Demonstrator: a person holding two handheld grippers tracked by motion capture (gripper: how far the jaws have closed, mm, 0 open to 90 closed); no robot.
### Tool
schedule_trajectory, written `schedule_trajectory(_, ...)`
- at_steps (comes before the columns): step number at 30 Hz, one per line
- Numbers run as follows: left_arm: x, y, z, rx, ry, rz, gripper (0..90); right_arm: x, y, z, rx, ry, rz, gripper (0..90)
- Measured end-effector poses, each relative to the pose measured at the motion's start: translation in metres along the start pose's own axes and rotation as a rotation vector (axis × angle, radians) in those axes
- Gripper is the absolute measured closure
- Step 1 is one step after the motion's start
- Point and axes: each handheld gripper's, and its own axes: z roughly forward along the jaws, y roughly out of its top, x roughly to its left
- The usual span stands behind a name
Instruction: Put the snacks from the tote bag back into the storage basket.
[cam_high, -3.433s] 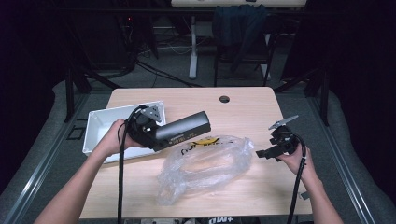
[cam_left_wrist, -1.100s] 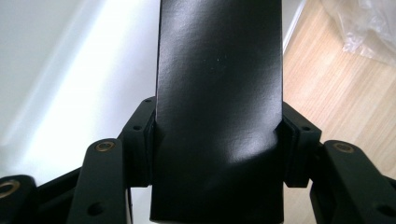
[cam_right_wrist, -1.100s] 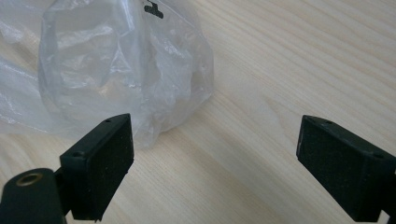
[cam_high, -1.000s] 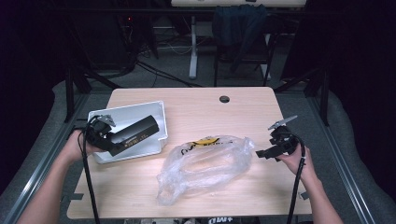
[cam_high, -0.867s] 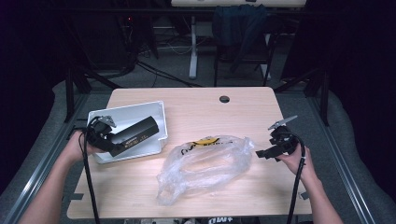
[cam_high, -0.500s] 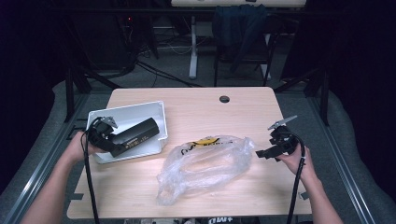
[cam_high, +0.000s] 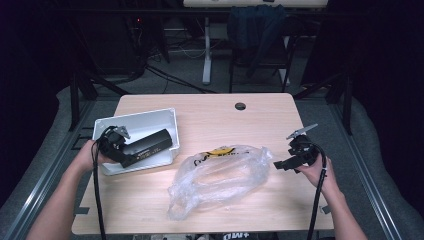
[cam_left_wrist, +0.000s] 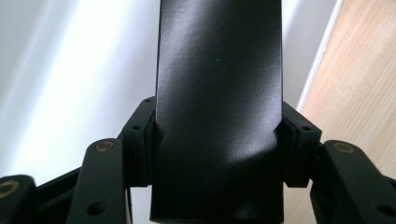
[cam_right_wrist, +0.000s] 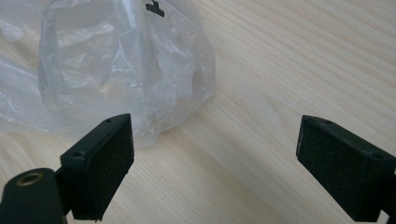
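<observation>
A long black box (cam_high: 149, 145) lies slanted inside the white bin (cam_high: 135, 122) at the table's left. My left gripper (cam_high: 114, 142) is shut on the box's near end; in the left gripper view the black box (cam_left_wrist: 219, 107) is clamped between both jaws, with the bin's white wall (cam_left_wrist: 70, 70) behind it. A crumpled clear plastic bag (cam_high: 220, 176) with yellow and black print lies in the middle of the table. My right gripper (cam_high: 295, 156) hovers just right of the bag, open, with bare wood between its pads (cam_right_wrist: 105, 158) and the bag's edge (cam_right_wrist: 126, 74) ahead to the left.
The wooden table (cam_high: 240, 125) has a round cable hole (cam_high: 240, 106) near its far edge. Dark chairs and desk legs stand beyond the table. Black cables trail from both grippers toward the near edge.
My left gripper has carried the black box from above the bag leftward and into the white bin, then settled it a little lower. The right gripper has stayed in place.
</observation>
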Motion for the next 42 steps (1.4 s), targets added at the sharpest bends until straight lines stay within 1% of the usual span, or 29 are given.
schedule_trajectory(2, 0.001, 0.0, 0.003, 0.002, 0.002, 0.002, 42.9, 0.0, 0.0, 0.0, -0.003, 0.002, -0.003, 11.0)
schedule_trajectory(3, 0.001, 0.001, 0.005, 0.014, 0.003, -0.006, 42.8, 0.001, 0.0, 0.0, -0.003, 0.003, -0.003, 11.0)
schedule_trajectory(4, 0.002, 0.001, 0.006, 0.023, 0.008, -0.001, 42.8, 0.001, 0.0, 0.0, -0.002, 0.004, -0.003, 11.1)
schedule_trajectory(6, 0.003, 0.001, 0.008, 0.027, -0.002, 0.004, 42.8, 0.001, 0.0, 0.001, -0.004, 0.012, 0.001, 11.1)
schedule_trajectory(8, 0.004, 0.0, 0.01, 0.029, 0.0, -0.002, 42.5, 0.001, 0.0, 0.001, 0.0, 0.009, -0.006, 11.1)
schedule_trajectory(10, 0.005, 0.0, 0.011, 0.03, -0.015, -0.02, 40.0, 0.001, 0.0, 0.001, 0.002, 0.006, -0.01, 11.1)
schedule_trajectory(12, 0.007, 0.0, 0.01, 0.015, -0.03, -0.065, 31.5, 0.002, 0.001, 0.001, 0.006, 0.006, -0.015, 11.0)
schedule_trajectory(13, 0.006, 0.0, 0.009, 0.011, 0.006, -0.081, 26.5, 0.002, 0.001, 0.001, 0.007, 0.007, -0.013, 11.0)
schedule_trajectory(14, 0.007, 0.0, 0.007, 0.008, 0.025, -0.088, 22.5, 0.002, 0.001, 0.001, 0.005, 0.014, -0.011, 11.0)
schedule_trajectory(18, 0.007, 0.0, -0.007, -0.054, 0.07, -0.13, 21.2, 0.003, 0.001, 0.001, 0.001, 0.008, -0.015, 11.0)
schedule_trajectory(19, 0.006, 0.002, -0.011, -0.067, 0.086, -0.15, 21.8, 0.003, 0.001, 0.001, 0.0, 0.007, -0.016, 11.0)
schedule_trajectory(21, 0.005, 0.007, -0.017, -0.103, 0.095, -0.178, 22.5, 0.003, 0.001, 0.001, 0.003, 0.01, -0.016, 11.0)
schedule_trajectory(22, 0.004, 0.01, -0.02, -0.114, 0.112, -0.199, 25.4, 0.002, 0.002, 0.001, 0.005, 0.005, -0.019, 11.1)
schedule_trajectory(23, 0.003, 0.013, -0.021, -0.134, 0.101, -0.205, 25.9, 0.002, 0.002, 0.001, 0.009, 0.003, -0.021, 11.1)
schedule_trajectory(24, 0.002, 0.017, -0.022, -0.146, 0.108, -0.217, 27.7, 0.003, 0.002, 0.001, 0.009, 0.002, -0.022, 11.1)
schedule_trajectory(25, 0.0, 0.021, -0.023, -0.154, 0.13, -0.232, 32.3, 0.003, 0.002, 0.001, 0.006, -0.002, -0.022, 11.3)
schedule_trajectory(26, -0.001, 0.024, -0.023, -0.17, 0.123, -0.238, 32.4, 0.003, 0.002, 0.0, 0.007, -0.001, -0.026, 11.3)
schedule_trajectory(27, -0.001, 0.027, -0.023, -0.186, 0.111, -0.245, 34.9, 0.003, 0.002, 0.0, 0.001, -0.005, -0.02, 11.3)
schedule_trajectory(28, -0.002, 0.03, -0.022, -0.19, 0.132, -0.261, 39.6, 0.002, 0.001, -0.001, 0.0, 0.0, -0.024, 11.3)
schedule_trajectory(29, -0.003, 0.033, -0.021, -0.195, 0.135, -0.271, 41.0, 0.002, 0.001, -0.001, -0.003, -0.01, -0.019, 11.3)
schedule_trajectory(30, -0.004, 0.035, -0.02, -0.21, 0.128, -0.277, 44.3, 0.002, 0.0, -0.001, -0.012, -0.003, -0.015, 11.3)
schedule_trajectory(32, -0.005, 0.039, -0.016, -0.218, 0.15, -0.309, 51.3, 0.001, 0.0, -0.003, -0.008, -0.012, -0.013, 11.4)
schedule_trajectory(33, -0.006, 0.042, -0.015, -0.224, 0.152, -0.318, 53.8, 0.001, 0.0, -0.003, -0.013, -0.013, -0.016, 11.4)
schedule_trajectory(35, -0.006, 0.046, -0.012, -0.238, 0.147, -0.336, 60.9, 0.0, -0.001, -0.002, -0.025, -0.004, -0.014, 11.6)
schedule_trajectory(36, -0.006, 0.048, -0.01, -0.24, 0.152, -0.352, 64.3, -0.001, -0.001, -0.002, -0.014, -0.01, -0.02, 11.7)
schedule_trajectory(37, -0.006, 0.051, -0.009, -0.25, 0.146, -0.36, 68.4, -0.001, -0.002, -0.002, -0.015, -0.009, -0.012, 11.7)
schedule_trajectory(39, -0.006, 0.055, -0.006, -0.265, 0.157, -0.39, 76.1, -0.001, -0.002, -0.001, -0.02, -0.009, -0.004, 11.9)
schedule_trajectory(40, -0.006, 0.058, -0.004, -0.275, 0.151, -0.401, 79.6, -0.001, -0.003, -0.001, -0.021, -0.012, -0.004, 11.9)
schedule_trajectory(42, -0.005, 0.063, -0.001, -0.288, 0.18, -0.446, 88.4, -0.001, -0.002, -0.001, -0.009, -0.008, -0.015, 12.0)
